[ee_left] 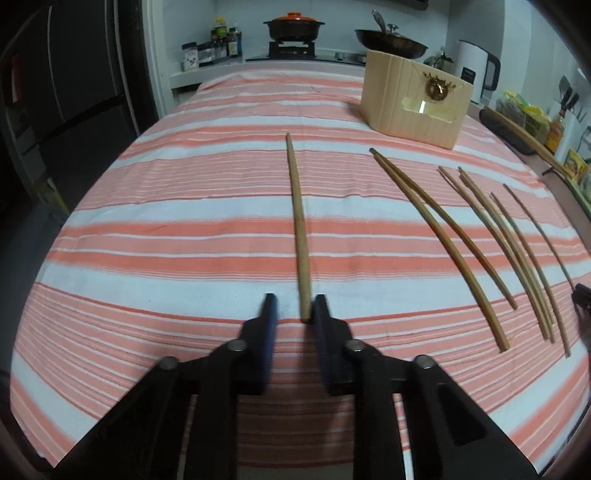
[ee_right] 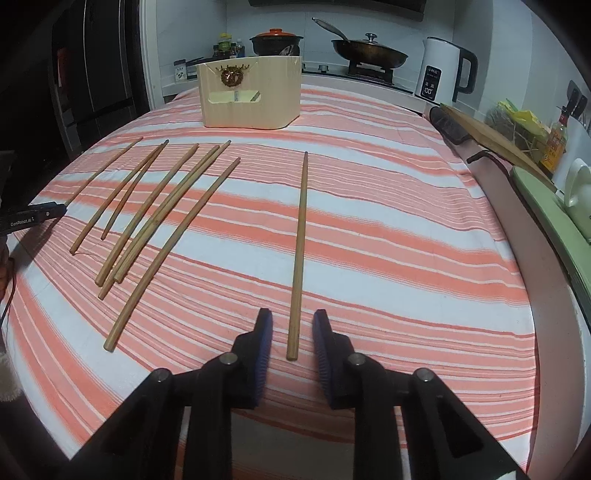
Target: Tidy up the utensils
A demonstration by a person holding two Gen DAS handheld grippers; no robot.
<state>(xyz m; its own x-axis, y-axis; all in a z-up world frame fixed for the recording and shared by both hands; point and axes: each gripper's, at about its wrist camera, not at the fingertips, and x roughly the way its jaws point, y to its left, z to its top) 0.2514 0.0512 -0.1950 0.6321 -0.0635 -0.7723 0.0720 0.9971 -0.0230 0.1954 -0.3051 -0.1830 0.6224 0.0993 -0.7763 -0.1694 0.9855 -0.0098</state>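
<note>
Several wooden chopsticks lie on a red-and-white striped cloth [ee_left: 147,221]. In the left wrist view one chopstick [ee_left: 298,221] lies straight ahead, its near end between the fingers of my open left gripper [ee_left: 294,306], touching the right pad. Several more chopsticks [ee_left: 480,236] lie to the right. In the right wrist view a single chopstick [ee_right: 298,251] lies with its near end between the jaws of my open right gripper [ee_right: 291,321], untouched. The group of chopsticks [ee_right: 155,210] lies to the left. A beige holder box [ee_left: 415,98] [ee_right: 249,94] stands at the far side.
Behind the table is a stove with a black pot [ee_left: 294,27] and a wok [ee_right: 367,51], and a white kettle [ee_right: 445,72]. A cutting board [ee_right: 491,138], bottles and bags crowd the right counter. The left gripper's tip [ee_right: 37,216] shows at the left edge.
</note>
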